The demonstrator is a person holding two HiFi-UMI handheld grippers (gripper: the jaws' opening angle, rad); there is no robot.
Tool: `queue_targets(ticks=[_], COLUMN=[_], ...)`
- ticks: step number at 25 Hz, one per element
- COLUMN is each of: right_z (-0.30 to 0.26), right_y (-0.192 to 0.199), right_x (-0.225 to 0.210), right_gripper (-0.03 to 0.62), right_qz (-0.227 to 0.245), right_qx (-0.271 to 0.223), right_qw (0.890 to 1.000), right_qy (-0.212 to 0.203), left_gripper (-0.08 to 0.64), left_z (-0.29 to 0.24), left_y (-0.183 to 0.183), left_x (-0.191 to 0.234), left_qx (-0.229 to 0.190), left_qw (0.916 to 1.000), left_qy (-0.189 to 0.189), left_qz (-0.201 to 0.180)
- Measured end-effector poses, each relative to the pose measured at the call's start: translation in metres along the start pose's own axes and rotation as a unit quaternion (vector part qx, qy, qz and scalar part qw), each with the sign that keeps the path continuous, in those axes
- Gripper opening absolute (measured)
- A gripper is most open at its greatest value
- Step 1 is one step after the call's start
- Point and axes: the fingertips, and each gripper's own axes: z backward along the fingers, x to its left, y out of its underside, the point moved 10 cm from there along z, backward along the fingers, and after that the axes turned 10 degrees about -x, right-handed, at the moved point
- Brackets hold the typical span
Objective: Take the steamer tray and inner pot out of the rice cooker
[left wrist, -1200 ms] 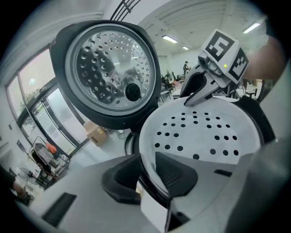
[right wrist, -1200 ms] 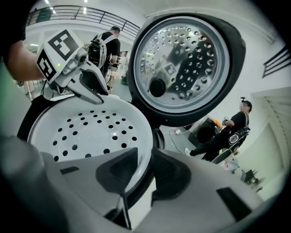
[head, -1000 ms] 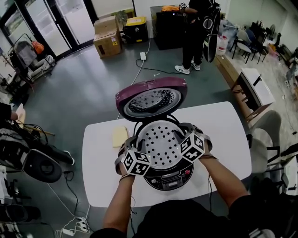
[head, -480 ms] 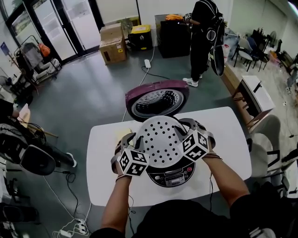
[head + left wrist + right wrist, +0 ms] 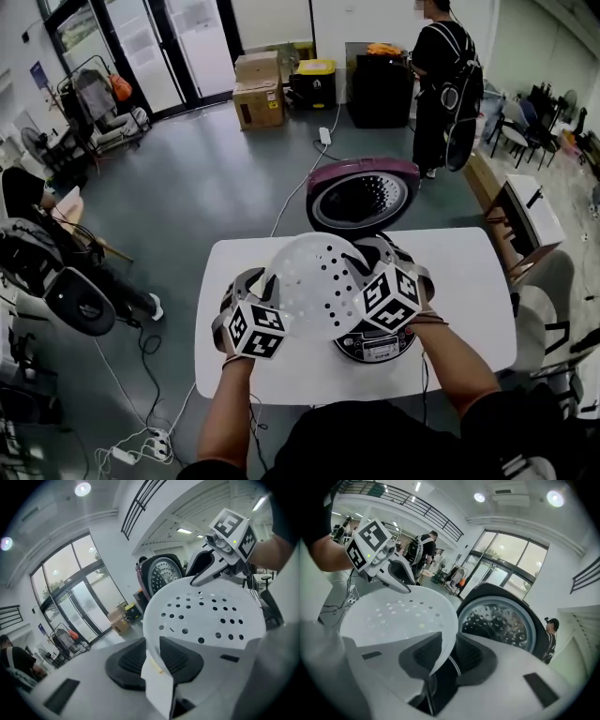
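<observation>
White perforated steamer tray (image 5: pixel 314 281) is held up between both my tongs, clear of the rice cooker (image 5: pixel 375 345) and offset toward its left in the head view. Left tongs (image 5: pixel 151 651) are closed on the tray's rim, dark ribbed pads pinching the thin edge (a flat white tab shows at the nip; whether it belongs to the tray I cannot tell). Right tongs (image 5: pixel 443 656) are clamped likewise on the opposite rim, the tray wall running down between the pads. The cooker sits on the white surface (image 5: pixel 469 300), control panel toward me. Its maroon lid (image 5: pixel 361 192) stands open behind, perforated inner plate showing. A person (image 5: pixel 441 84) in black stands well back on the floor. Cardboard boxes (image 5: pixel 258 98) sit by the glass doors.
</observation>
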Motion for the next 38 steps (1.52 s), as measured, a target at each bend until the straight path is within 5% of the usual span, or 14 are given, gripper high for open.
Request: queue_targets(ticks=[12,27,38], right_z=[-0.057,-0.174,-0.228], right_y=[-0.080,-0.063,-0.014], right_x=[0.095,0.204,0.251], right_gripper=[0.101,0.101,0.095], right_qz=[0.011,0.016,0.005], right_qx=[-0.015,0.030,0.067], right_qw=[0.998,0.982,0.977], right_qy=[-0.068,-0.187,-0.205], left_gripper=[0.080,0.077,0.069], left_z=[0.073,0.084,0.052], left_y=[0.098,0.245,0.315], left_x=[0.056,0.062,0.044], left_qx=[0.060,0.147,0.174], left_qw=[0.9958,0.9803,0.9676], left_qy=[-0.053,-0.044,-0.036], left_qz=[0.044,0.124,0.179])
